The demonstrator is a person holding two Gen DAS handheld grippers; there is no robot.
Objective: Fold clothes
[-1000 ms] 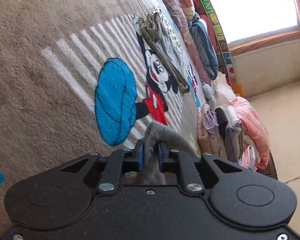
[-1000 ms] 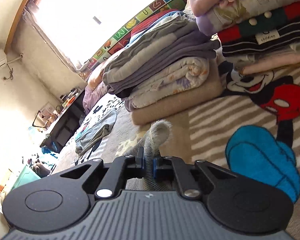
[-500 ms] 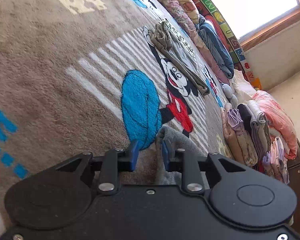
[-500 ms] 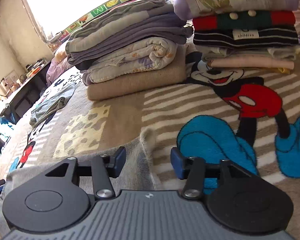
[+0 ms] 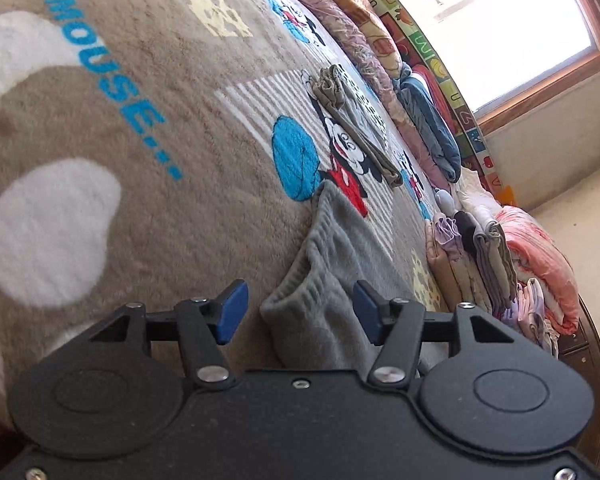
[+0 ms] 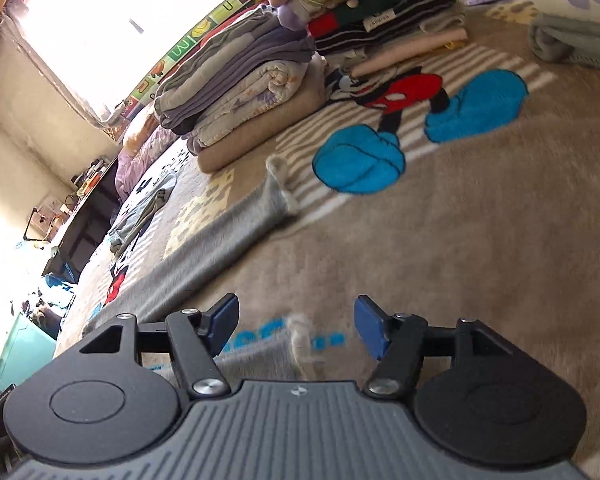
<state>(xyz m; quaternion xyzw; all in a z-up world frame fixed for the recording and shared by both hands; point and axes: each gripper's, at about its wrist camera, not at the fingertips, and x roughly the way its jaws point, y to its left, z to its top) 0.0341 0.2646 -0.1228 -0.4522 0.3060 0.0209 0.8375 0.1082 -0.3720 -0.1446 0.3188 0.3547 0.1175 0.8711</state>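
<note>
Your left gripper (image 5: pixel 298 312) stood with its jaws spread wide, holding nothing, and the elastic waistband end of the grey sweatpants (image 5: pixel 332 264) lay flat on the Mickey Mouse blanket (image 5: pixel 148 208) between the blue pads (image 5: pixel 231 311), touching neither. Your right gripper (image 6: pixel 296 326) was just as wide apart and empty, with one cuffed leg end of the sweatpants (image 6: pixel 236 228) lying just under it and the other stretched out toward Mickey's blue shoes (image 6: pixel 360 160).

On the blanket you could read "MOUSE..." (image 5: pixel 116 92) in blue letters (the word before it was cut off by the frame edge, only "KEY" showing). Beyond Mickey's shoes, at the far edge of the blanket, sat the folded stack (image 6: pixel 240 100) of blankets and clothes, and beside it a striped garment with a white tag reading "children" (image 6: pixel 378 18). From your left camera, a loosely bundled khaki garment (image 5: pixel 348 120) lay across the printed Mickey, well apart from the sweatpants. An alphabet play mat (image 5: pixel 432 56) stood along the blanket's far side under the window (image 5: pixel 500 20), with letters such as "U" and "Z" legible.
</note>
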